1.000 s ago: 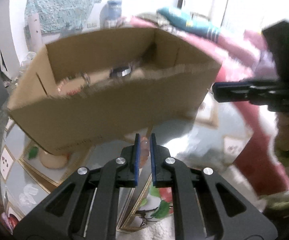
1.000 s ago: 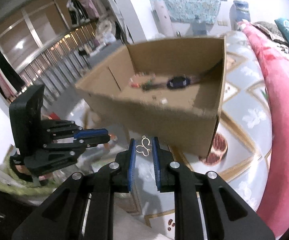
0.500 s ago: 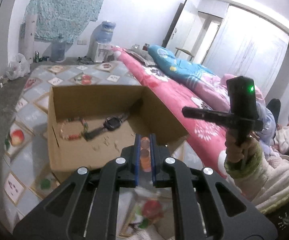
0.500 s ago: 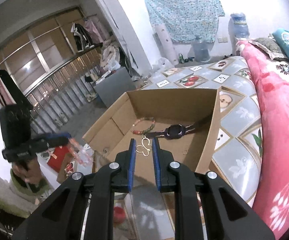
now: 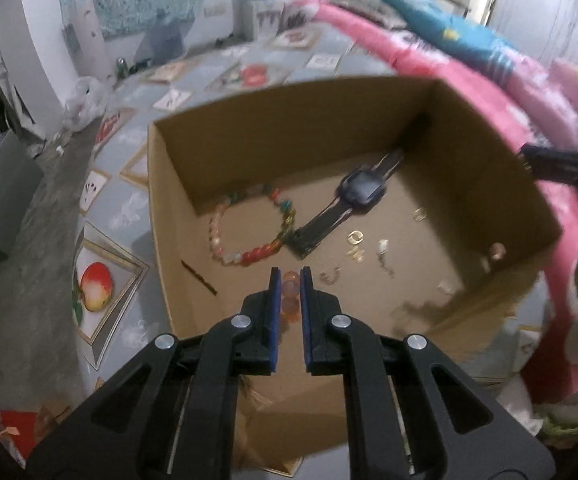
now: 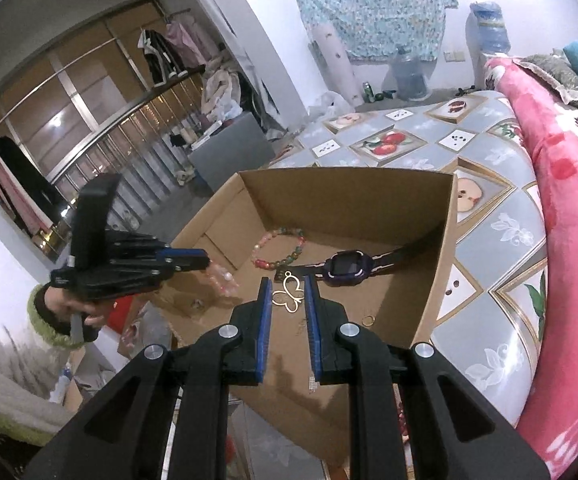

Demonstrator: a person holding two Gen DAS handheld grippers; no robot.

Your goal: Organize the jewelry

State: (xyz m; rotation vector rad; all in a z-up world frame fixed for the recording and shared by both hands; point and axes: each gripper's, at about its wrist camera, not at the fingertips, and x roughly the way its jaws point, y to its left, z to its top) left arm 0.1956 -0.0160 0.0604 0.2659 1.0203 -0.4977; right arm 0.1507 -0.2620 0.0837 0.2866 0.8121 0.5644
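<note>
An open cardboard box [image 5: 169,208] [image 6: 445,248] rests on a patterned cloth. On its floor lie a colourful bead bracelet [image 5: 249,248] [image 6: 285,250], a dark wristwatch [image 5: 359,192] [image 6: 347,266] and several small gold earrings [image 5: 355,238]. My left gripper [image 5: 290,280] hangs over the box's near edge, shut on a string of pale orange beads [image 5: 290,300]. My right gripper [image 6: 285,286] is shut on a gold butterfly pendant [image 6: 287,296] above the box. The left gripper [image 6: 205,260] shows at the left of the right wrist view, beads dangling from it.
A pink floral blanket [image 6: 569,220] runs along the box's right side. The fruit-patterned cloth [image 5: 97,280] spreads around the box. A railing [image 6: 101,152] and hanging clothes stand at the left. A water bottle [image 6: 409,72] and a blue patterned curtain [image 6: 369,4] stand at the back wall.
Both grippers rose and moved over the box; the views went from its outer wall to looking down into it. Each kept its hold.
</note>
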